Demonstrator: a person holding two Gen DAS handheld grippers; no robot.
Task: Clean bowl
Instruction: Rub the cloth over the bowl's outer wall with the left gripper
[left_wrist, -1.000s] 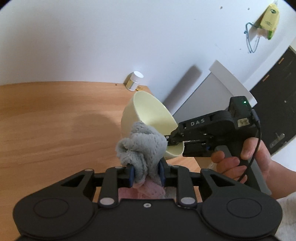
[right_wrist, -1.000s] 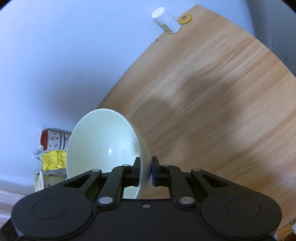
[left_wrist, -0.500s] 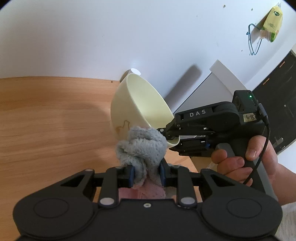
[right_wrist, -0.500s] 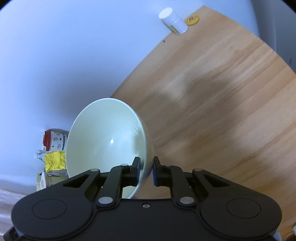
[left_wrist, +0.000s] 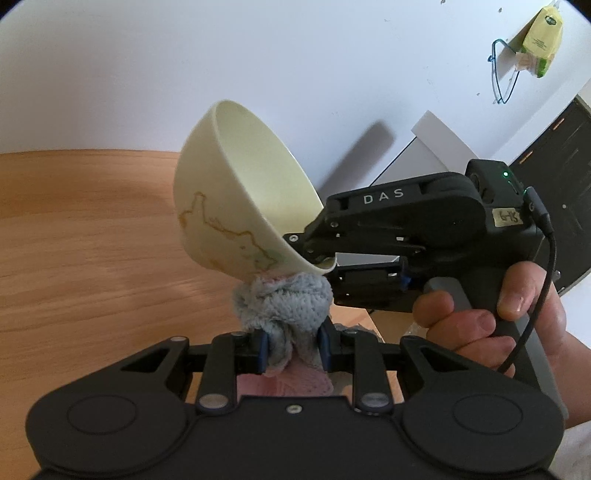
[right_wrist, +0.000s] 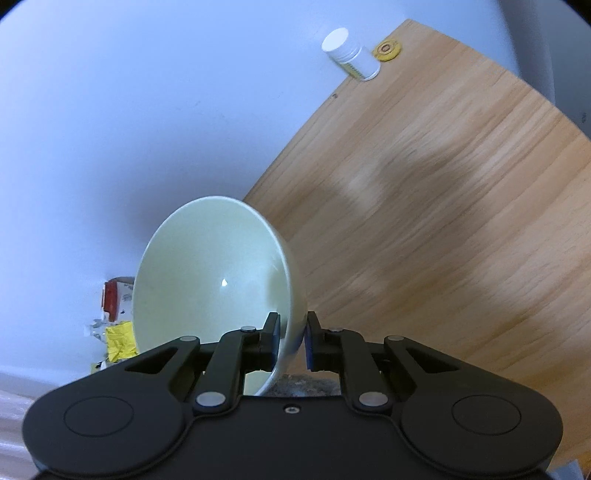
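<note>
Left wrist view: bowl (left_wrist: 236, 206), hard, glossy, breakable (likely slippery), held tilted above the tabletop (left_wrist: 92, 240); right gripper (left_wrist: 325, 264) fingers pinch its rim. Left gripper (left_wrist: 290, 345) fingers clamp a soft cloth (left_wrist: 284, 302) under the bowl.

Both cams are riding right behind their own tool fingers, tilting down over the counter (right_wrist: 461, 206). Left one's facing across toward the right tool (left_wrist: 325, 267); right one's looking toward the wall. Both are catching the bowl (left_wrist: 229, 192) super close.
</note>
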